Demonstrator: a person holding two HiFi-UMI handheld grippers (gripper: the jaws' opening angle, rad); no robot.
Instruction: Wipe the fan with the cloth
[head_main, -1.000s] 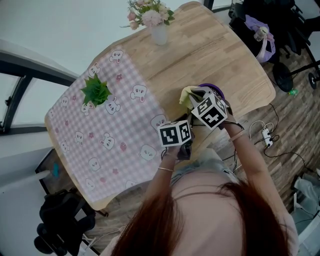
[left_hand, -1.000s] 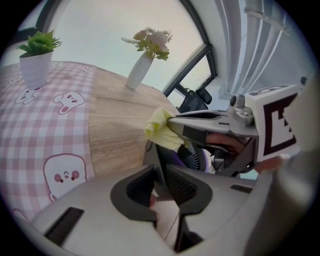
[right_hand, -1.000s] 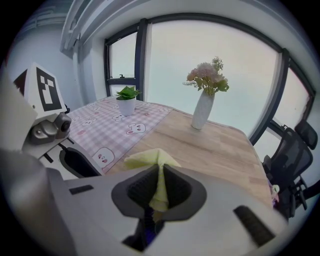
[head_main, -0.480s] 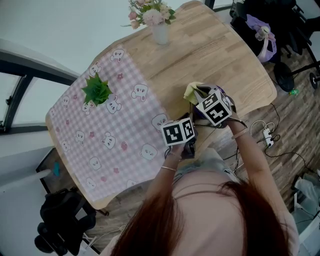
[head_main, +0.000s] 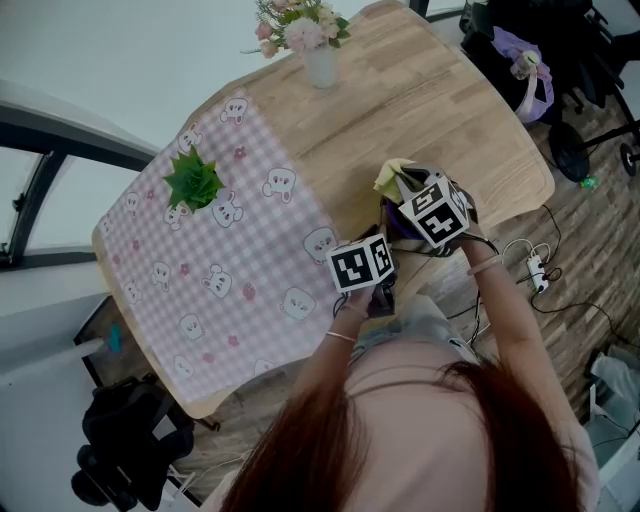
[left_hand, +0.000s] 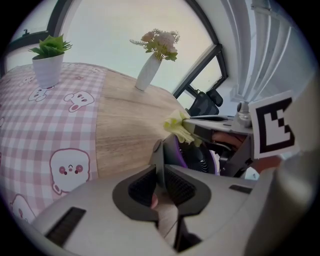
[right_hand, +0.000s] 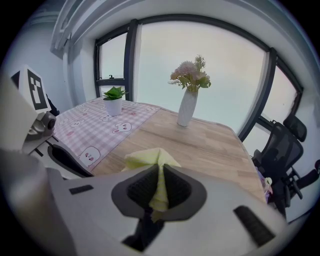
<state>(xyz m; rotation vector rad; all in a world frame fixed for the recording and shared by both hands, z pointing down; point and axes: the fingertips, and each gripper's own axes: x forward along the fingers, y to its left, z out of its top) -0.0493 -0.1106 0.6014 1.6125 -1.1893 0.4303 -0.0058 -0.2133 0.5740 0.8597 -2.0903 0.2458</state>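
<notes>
Left gripper (left_hand: 160, 172) jaws have just been closing and are clamped on the thin dark edge of the purple fan (left_hand: 195, 159); fan body sits just ahead-right of it. Right gripper (right_hand: 159, 189) pinches the yellow cloth (right_hand: 150, 161), cloth bunched at the fan's top edge over the wooden table (right_hand: 215, 145).

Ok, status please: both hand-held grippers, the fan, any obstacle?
Left hand-held gripper: jaws just closing on fan rim. Right hand-held gripper shut on cloth, by fan. Vase, plant stand clear.
</notes>
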